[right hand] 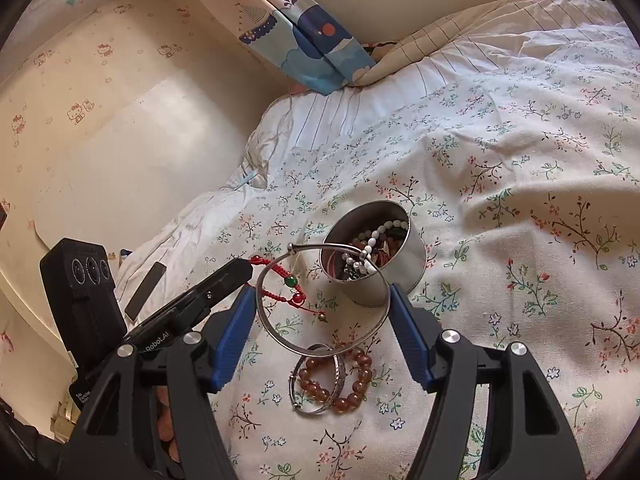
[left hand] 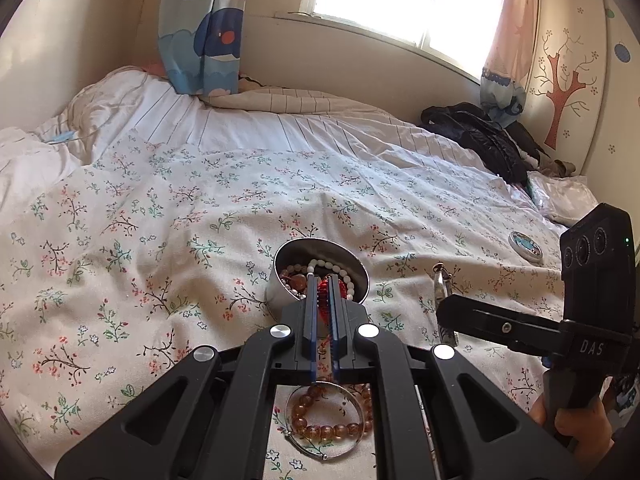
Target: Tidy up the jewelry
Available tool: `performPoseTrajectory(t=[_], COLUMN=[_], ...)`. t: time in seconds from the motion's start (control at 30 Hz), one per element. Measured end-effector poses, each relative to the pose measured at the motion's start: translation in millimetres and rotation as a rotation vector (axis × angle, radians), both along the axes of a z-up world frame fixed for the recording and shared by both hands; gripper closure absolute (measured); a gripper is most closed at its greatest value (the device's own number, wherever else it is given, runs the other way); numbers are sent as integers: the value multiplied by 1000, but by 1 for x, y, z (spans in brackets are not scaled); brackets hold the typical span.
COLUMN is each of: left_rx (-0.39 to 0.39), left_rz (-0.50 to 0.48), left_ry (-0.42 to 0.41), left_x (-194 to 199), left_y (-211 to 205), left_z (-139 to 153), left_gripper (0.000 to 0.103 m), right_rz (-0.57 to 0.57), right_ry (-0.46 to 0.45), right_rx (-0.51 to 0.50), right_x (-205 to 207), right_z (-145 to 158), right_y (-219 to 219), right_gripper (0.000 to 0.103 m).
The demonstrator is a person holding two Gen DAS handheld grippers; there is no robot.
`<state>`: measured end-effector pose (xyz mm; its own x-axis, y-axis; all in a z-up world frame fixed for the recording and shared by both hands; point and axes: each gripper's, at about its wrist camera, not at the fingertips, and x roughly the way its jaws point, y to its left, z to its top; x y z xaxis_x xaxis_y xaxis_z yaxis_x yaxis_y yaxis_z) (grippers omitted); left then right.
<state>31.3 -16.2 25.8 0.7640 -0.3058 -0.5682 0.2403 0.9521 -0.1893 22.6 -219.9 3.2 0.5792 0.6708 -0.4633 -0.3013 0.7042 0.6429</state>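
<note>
Because both pieces belong in the tin (right hand: pixel 374 254), I hold them beside it — my left gripper (left hand: pixel 323 294) pinched tight on the red cord bracelet (right hand: pixel 288 284), my right gripper (right hand: pixel 322 304) spread wide, clamping the silver bangle (right hand: pixel 320 300) across its width.

Left gripper (left hand: pixel 323 286): jaws nearly together, pinching a red cord bracelet (right hand: pixel 294 286), pointed forward and angled downward. Right gripper (right hand: pixel 320 300): jaws spread wide, the blue pads (right hand: pixel 236 332) pressing on either side of a large silver bangle (right hand: pixel 320 344) held tilted between them, also angled down. A hand (left hand: pixel 576 428) wraps the right gripper's handle from below.
</note>
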Motion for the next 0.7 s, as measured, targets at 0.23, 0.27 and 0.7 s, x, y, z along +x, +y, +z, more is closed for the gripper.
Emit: performPoseTrajectory(t=[0.23,0.27,0.7], left_rx=[-1,-4,-34], left_rz=[9,12,32], left_ry=[-17,-19,-45], left_x=[4,5,20], left_y=[0,0,1], left_z=[3,4,11], left_gripper=[98,98,98], right_rz=[-7,-8,-3], right_ry=[-1,-1,-16], right_rx=[41,44,47], right_x=[4,6,22], right_z=[2,2,7], right_y=[-3,-2,6], right_gripper=[38,38,38])
